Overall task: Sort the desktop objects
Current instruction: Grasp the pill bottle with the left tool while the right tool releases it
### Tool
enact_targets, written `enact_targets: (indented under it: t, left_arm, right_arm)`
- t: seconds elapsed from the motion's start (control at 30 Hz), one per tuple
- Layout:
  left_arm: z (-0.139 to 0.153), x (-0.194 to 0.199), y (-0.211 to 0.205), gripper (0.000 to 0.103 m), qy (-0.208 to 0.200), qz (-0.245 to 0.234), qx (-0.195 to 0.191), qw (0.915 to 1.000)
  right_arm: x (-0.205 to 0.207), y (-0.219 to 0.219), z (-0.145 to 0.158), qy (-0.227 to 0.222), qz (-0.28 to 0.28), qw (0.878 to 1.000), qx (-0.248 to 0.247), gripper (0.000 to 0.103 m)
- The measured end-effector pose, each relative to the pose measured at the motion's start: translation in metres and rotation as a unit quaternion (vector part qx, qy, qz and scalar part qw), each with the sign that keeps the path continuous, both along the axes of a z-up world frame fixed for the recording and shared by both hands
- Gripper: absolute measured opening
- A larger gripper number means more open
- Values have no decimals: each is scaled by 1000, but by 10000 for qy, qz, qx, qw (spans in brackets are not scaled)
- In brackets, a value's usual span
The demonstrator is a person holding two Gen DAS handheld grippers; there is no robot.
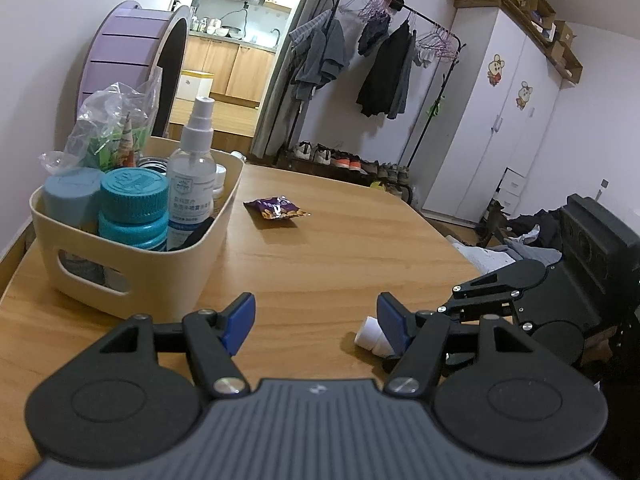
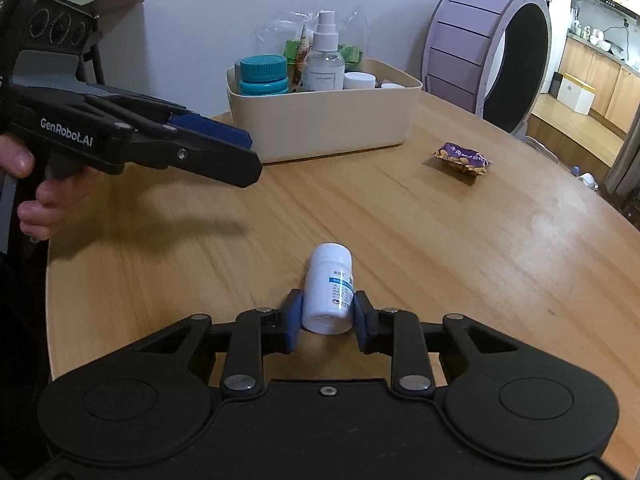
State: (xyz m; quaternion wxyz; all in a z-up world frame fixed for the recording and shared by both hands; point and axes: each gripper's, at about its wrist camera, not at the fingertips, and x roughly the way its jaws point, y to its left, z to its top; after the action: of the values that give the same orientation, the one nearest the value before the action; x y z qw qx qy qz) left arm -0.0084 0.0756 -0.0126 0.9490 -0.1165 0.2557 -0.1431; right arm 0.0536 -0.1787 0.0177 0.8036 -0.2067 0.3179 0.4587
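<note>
Right wrist view: white pill bottle (image 2: 329, 292) lies on its side on the wooden table (image 2: 440, 240), cap end pointing away from the camera toward the cream bin (image 2: 320, 120). Right gripper (image 2: 326, 316) has the bottle's base end between its fingers; both blue pads (image 2: 294, 318) sit flush against the bottle's sides, so it's pinching the bottle. Bottle looks to be resting on the tabletop, though the contact is hard to confirm.

Relative to the bin: the bottle is well in front of it, on the camera side. A purple snack packet (image 2: 462, 158) lies flat on the table, off the bin's right end, apart from it. Inside the bin: a teal-capped jar (image 2: 264, 74) at the left, a clear spray bottle (image 2: 324, 60) upright in the middle, white lids to its right, a crumpled plastic bag (image 2: 296, 36) behind.

Left gripper (image 2: 208, 136) hangs in the air in front of the bin's left corner, held by a hand (image 2: 28, 184), nothing in it. In this view the jaw gap can't be judged.

Left wrist view: left gripper (image 1: 316, 316) is spread wide, fingers well apart, nothing between them. The bin is ahead-left. The pill bottle (image 1: 372, 334) shows just behind the right blue pad (image 1: 394, 328), with the right gripper (image 1: 394, 350) beside it.
</note>
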Motion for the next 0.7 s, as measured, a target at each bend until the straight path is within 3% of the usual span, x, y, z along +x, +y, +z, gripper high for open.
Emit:
enact_targets:
  t: [0.23, 0.47, 0.7]
  left_arm:
    - [-1, 1, 1, 66, 60, -205, -413, 9989]
    - [3, -1, 17, 66, -84, -308, -1218, 9920]
    - [7, -2, 21, 66, -229, -430, -1640, 9853]
  right_arm:
    - [-7, -17, 25, -566, -157, 9949, 816, 26]
    - [-23, -17, 29, -997, 204, 9881, 1158, 26]
    - [-41, -15, 34, -1483, 566, 9754, 1533, 26]
